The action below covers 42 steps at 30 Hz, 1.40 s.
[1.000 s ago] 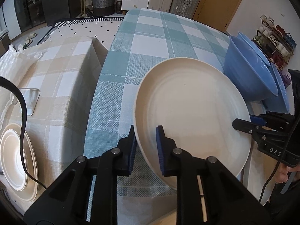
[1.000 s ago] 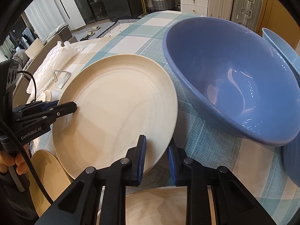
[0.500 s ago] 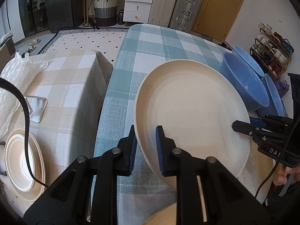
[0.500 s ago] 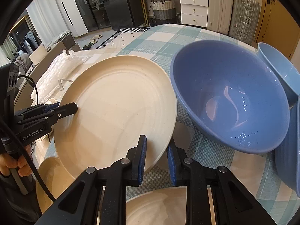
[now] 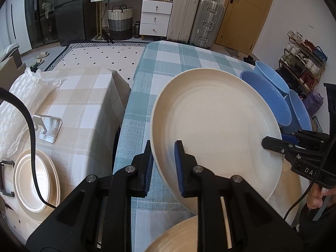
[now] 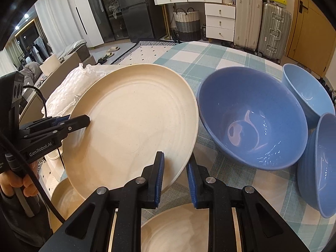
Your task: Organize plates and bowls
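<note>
cream plate: 1, tilted, off table | left gripper, right gripper: both clamped on its rim | blue bowls: 3 | stacked cream dishes: 1 pile

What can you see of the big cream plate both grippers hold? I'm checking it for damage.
The big cream plate is round, matte and faintly speckled, with shallow concentric rings and a low raised rim. No chip or crack shows. It is tilted, clear of the teal checked tablecloth, clamped at opposite rim edges by the left gripper and right gripper.
</note>
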Each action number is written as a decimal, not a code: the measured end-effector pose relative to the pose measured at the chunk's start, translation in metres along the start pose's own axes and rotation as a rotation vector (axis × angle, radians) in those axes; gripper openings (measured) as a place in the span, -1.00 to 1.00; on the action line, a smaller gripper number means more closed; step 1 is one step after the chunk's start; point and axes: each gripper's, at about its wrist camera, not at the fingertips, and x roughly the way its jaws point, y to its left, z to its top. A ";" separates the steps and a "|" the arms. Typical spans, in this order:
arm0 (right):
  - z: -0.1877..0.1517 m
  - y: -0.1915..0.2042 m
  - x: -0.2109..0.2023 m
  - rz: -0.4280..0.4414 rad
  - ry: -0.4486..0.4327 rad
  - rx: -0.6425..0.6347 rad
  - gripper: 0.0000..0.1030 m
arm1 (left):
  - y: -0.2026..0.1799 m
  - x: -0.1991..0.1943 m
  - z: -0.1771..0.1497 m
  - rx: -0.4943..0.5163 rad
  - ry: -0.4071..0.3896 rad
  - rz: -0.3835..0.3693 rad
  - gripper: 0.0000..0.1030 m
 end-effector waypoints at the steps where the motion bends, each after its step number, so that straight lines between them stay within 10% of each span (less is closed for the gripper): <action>1: 0.000 0.000 -0.002 0.005 -0.002 0.000 -0.59 | -0.001 -0.004 -0.001 0.000 -0.005 0.003 -0.69; 42: -0.112 -0.049 -0.101 -0.027 -0.072 0.090 -0.59 | -0.121 -0.050 -0.073 0.131 -0.019 -0.044 -0.68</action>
